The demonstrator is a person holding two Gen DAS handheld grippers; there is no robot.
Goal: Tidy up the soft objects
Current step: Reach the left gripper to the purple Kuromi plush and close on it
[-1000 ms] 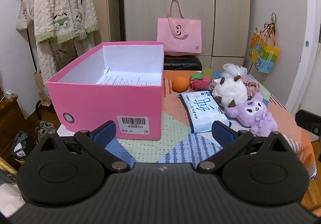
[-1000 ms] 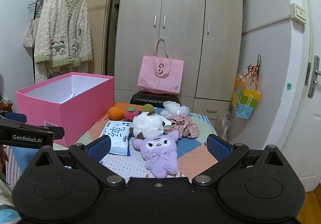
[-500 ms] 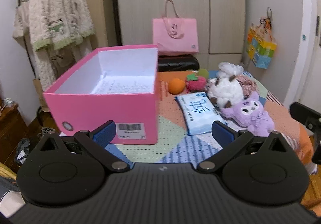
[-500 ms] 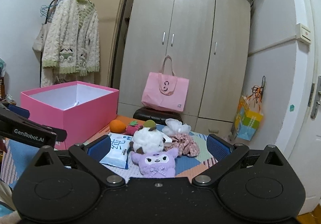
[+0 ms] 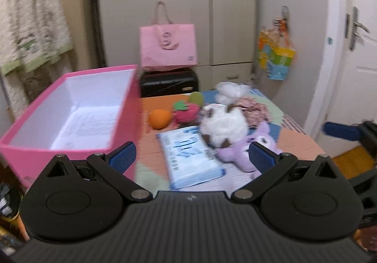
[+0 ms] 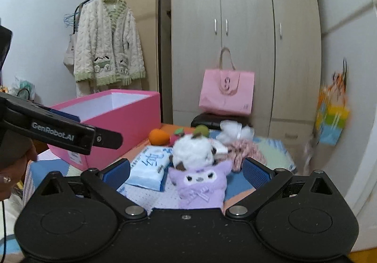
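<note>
Soft toys lie grouped on the patchwork-covered surface [image 5: 150, 159], right of an open pink box [image 5: 70, 117]. Purple plush [image 6: 200, 185] sits nearest, face up in the right wrist view, with a white plush [image 6: 193, 152] touching its far side. Wet-wipe pack [image 5: 188, 157] lies just left of both. Beyond it: orange toy [image 5: 160, 118], red strawberry toy [image 5: 186, 114], green ball [image 5: 196, 98]. A white fluffy item [image 6: 233, 132] and pink patterned fabric [image 6: 242, 149] lie at the far right. Left gripper [image 5: 190, 154] hovers over the near edge, jaws released and holding nothing. Right gripper [image 6: 187, 171] faces the purple plush, jaws likewise spread, empty. Box interior shows only a printed sheet.
</note>
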